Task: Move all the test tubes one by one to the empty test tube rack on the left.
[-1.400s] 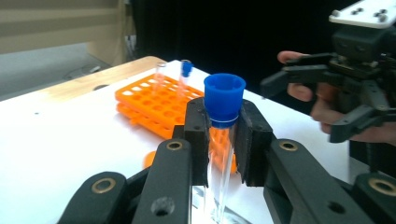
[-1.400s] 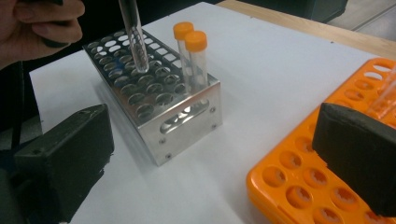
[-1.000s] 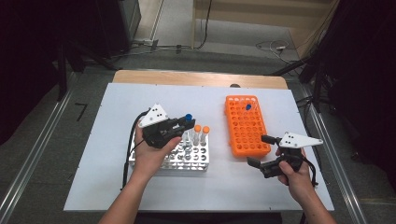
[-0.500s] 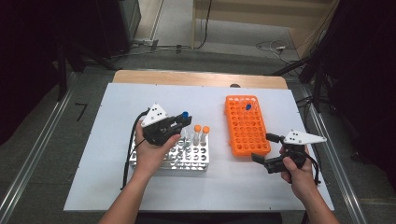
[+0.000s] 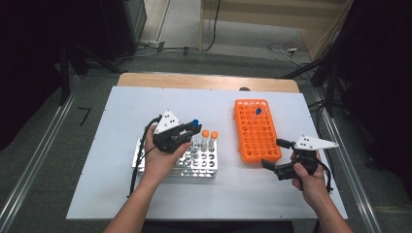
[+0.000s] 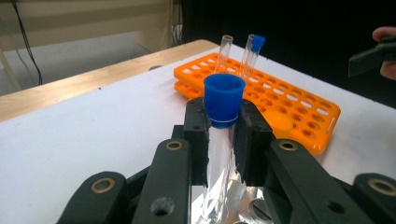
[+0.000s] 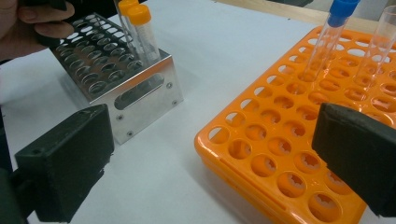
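You are holding the blue-capped tube [image 6: 223, 135] in your left gripper [image 6: 223, 140], jaws clamped on the clear barrel just under the cap, and you are keeping it upright above the metal rack [image 5: 206, 167] on the near-left part of the table [image 5: 121, 107]. Judging by that, you are partway through moving tubes from the metal rack to the orange one: this tube looks lifted or nearly lifted out, and it is not yet placed anywhere.

Your right gripper [image 5: 282, 156] is waiting with its jaws standing wide apart and nothing between them, hovering just beside the near corner of the orange rack [image 5: 256, 141].

Looking at the metal rack, you are leaving two orange-capped tubes [image 7: 135, 28] standing side by side at its far edge; the other holes in view are looking empty, though your left hand is covering part of it.

Farther out, the orange rack is carrying a blue-capped tube [image 7: 329, 35] already seated near its far end and an uncapped clear tube [image 7: 380, 39] just beside it. An orange cap-like piece [image 6: 279, 125] is lying on that rack's near side; what it is I cannot tell. Most of its holes are standing empty, so you are probably facing at least the held tube and the two orange-capped ones.
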A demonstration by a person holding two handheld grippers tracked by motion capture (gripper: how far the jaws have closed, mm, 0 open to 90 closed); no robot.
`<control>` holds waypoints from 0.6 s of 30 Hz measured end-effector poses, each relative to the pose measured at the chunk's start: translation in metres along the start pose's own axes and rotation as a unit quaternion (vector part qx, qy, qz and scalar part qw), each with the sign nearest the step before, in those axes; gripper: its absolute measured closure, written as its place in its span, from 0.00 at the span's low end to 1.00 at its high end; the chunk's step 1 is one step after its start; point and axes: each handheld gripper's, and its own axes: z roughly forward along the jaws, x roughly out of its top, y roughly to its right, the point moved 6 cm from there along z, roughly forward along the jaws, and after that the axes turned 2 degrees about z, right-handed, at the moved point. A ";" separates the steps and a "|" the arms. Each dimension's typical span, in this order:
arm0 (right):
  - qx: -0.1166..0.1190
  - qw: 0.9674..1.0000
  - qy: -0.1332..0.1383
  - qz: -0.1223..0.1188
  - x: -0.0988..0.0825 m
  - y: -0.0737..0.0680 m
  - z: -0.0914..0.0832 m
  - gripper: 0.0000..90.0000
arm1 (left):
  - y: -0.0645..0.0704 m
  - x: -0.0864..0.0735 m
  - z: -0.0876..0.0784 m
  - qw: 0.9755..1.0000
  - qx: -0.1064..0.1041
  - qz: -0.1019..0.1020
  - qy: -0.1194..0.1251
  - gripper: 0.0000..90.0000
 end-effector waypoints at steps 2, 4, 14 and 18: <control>-0.001 1.000 0.001 0.000 0.000 0.001 0.000 0.00 | 0.001 -0.002 0.001 1.000 0.002 0.006 -0.010 0.86; -0.002 1.000 0.000 -0.001 0.000 0.001 0.000 0.00 | 0.002 -0.003 0.001 1.000 0.004 0.009 -0.017 0.85; -0.002 1.000 -0.001 0.001 -0.001 0.002 0.001 0.00 | 0.006 -0.009 0.002 0.998 0.007 0.024 -0.056 0.85; -0.002 1.000 -0.002 0.003 -0.001 0.002 0.002 0.00 | 0.006 -0.009 0.001 0.998 0.001 0.021 -0.057 0.84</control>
